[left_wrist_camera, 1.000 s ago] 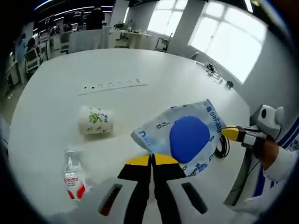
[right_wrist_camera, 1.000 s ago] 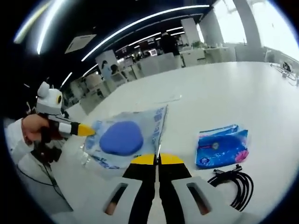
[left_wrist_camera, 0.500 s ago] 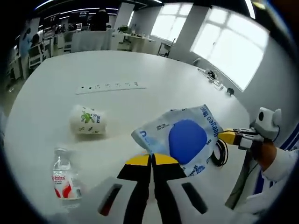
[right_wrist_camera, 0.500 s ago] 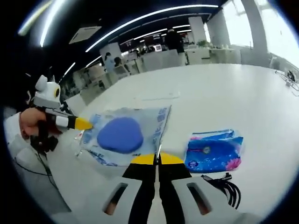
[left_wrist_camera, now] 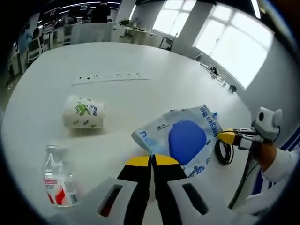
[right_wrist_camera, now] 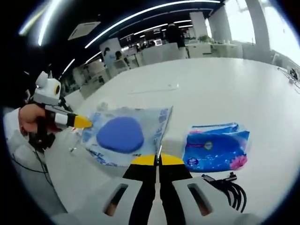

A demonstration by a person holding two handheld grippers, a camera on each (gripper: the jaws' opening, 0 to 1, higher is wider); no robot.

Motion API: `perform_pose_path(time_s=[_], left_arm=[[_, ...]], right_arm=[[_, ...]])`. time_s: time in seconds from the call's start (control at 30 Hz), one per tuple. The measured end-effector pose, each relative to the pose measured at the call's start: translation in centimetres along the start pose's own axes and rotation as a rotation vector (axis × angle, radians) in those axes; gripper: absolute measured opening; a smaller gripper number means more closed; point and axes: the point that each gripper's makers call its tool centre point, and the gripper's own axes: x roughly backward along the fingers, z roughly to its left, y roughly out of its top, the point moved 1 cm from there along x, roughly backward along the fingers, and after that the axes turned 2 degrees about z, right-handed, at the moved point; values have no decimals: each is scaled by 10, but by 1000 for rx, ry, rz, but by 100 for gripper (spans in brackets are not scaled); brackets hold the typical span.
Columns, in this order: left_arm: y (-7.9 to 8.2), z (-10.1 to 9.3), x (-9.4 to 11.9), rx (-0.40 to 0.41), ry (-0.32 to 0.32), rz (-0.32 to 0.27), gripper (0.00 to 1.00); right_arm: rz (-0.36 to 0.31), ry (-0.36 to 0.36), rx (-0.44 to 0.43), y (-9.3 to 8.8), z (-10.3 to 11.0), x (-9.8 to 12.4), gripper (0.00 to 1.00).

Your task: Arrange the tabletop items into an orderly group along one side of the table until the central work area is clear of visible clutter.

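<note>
Open-plan office, big white desk point(left_wrist_camera: 140, 61). Both tools pinch one flat plastic pouch point(left_wrist_camera: 180, 140) with blue pad inside: left tool point(left_wrist_camera: 152, 157) jaws narrow on its 6 o'clock edge, right tool point(right_wrist_camera: 157, 157) likewise. Pouch looks light, floppy, slick; corner grips suit it.

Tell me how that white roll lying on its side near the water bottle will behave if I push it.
The white roll lies on its side on the smooth table, so it will probably roll rather than slide. It looks like wrapped tissue, likely light and squashy. The bottle stands nearby, so a nudge that way might tip it.
</note>
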Motion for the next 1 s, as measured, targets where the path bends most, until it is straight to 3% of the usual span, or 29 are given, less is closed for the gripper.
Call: perform_pose_path(time_s=[1.0], left_arm=[[-3,17,-32,17,17,29,0]], right_arm=[[86,-53,52,-22,-12,-34,0]])
